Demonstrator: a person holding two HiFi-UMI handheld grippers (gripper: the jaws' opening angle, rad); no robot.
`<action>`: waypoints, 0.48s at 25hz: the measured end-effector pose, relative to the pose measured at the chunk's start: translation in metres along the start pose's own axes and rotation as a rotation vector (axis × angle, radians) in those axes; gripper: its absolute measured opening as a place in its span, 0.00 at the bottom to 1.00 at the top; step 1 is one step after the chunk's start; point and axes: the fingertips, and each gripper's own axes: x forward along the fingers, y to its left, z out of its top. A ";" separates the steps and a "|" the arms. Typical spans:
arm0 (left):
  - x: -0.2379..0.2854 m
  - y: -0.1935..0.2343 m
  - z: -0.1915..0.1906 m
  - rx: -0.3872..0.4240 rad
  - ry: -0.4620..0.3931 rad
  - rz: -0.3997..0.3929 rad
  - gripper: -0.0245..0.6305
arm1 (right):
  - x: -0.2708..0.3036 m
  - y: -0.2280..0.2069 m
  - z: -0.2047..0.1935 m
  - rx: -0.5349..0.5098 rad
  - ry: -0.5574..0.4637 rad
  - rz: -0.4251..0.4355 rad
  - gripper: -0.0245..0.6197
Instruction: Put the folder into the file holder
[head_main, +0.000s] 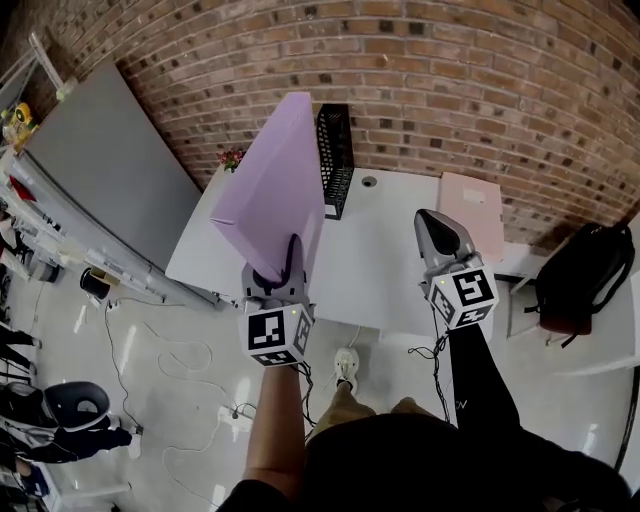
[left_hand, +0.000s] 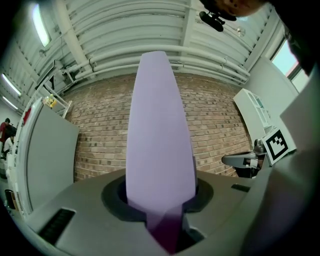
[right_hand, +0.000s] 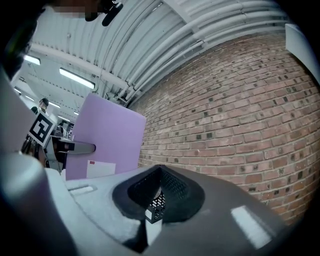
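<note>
No text readable, white label (right_hand: 100, 169) on the purple folder (right_hand: 107, 135) too small to read

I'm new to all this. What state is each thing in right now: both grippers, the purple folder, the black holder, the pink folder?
purple folder: lifted off the table, tilted, not yet in the holder.
left gripper: shut on the purple folder's lower corner.
right gripper: shut, holding nothing.
file holder: upright on the white table, looks empty.
pink folder: closed, lying flat on the table.
</note>
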 end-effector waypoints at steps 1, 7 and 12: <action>0.014 0.007 -0.002 -0.001 0.002 -0.010 0.25 | 0.013 -0.003 -0.002 -0.001 0.002 -0.011 0.04; 0.094 0.045 -0.011 -0.020 0.012 -0.067 0.25 | 0.082 -0.020 -0.009 -0.017 0.022 -0.076 0.04; 0.153 0.067 -0.018 -0.039 0.017 -0.100 0.25 | 0.126 -0.038 -0.012 -0.033 0.033 -0.130 0.04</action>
